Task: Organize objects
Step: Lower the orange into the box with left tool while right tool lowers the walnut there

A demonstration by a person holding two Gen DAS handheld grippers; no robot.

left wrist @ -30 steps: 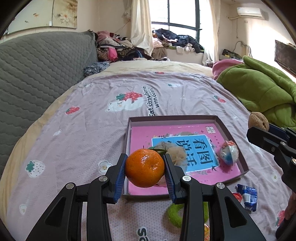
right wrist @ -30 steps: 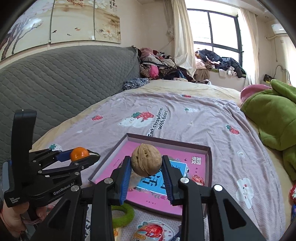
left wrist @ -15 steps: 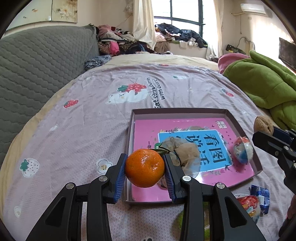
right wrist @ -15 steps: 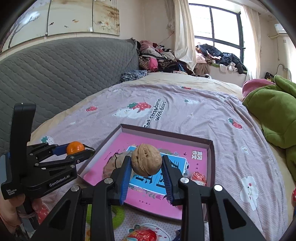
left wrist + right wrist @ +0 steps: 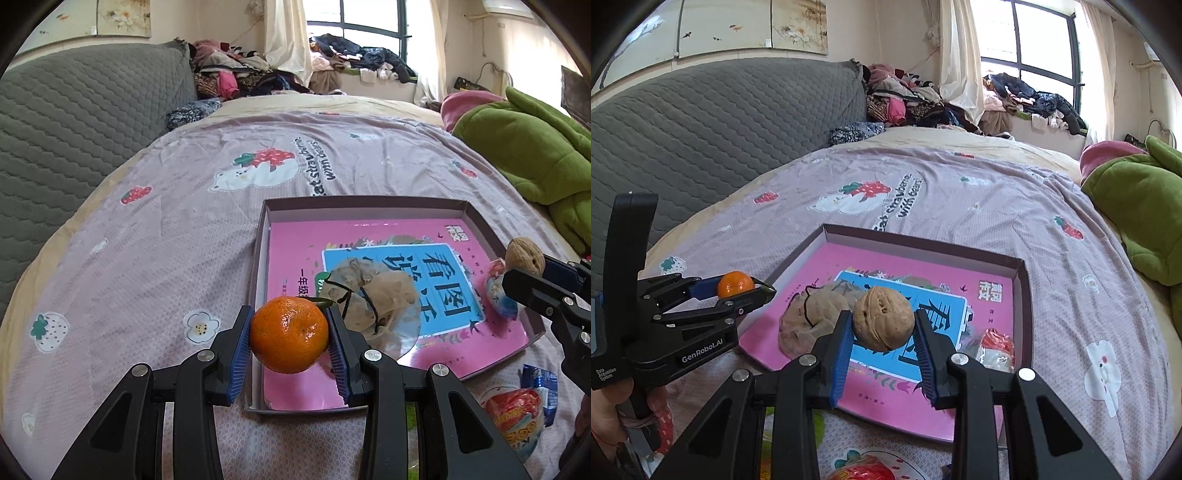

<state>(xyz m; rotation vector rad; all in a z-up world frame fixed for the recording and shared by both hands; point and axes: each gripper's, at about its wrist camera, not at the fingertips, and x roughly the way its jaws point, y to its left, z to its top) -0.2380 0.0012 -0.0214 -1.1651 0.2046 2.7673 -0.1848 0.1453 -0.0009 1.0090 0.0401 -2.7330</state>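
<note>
Two firm round loads: left gripper [image 5: 290,341] fingers pinch soft-skinned orange mandarin [image 5: 289,340]; right gripper [image 5: 883,325] fingers pinch hard, slippery brown walnut [image 5: 883,319] at mid-girth.

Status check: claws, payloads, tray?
Left claw shut on tangerine, at tray's near corner. Right claw shut on walnut, above tray. Mesh pouch and candy already inside.

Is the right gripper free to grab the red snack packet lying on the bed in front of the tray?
Probably not yet: the right gripper is shut on a walnut, so it must drop that before taking the packet.
</note>
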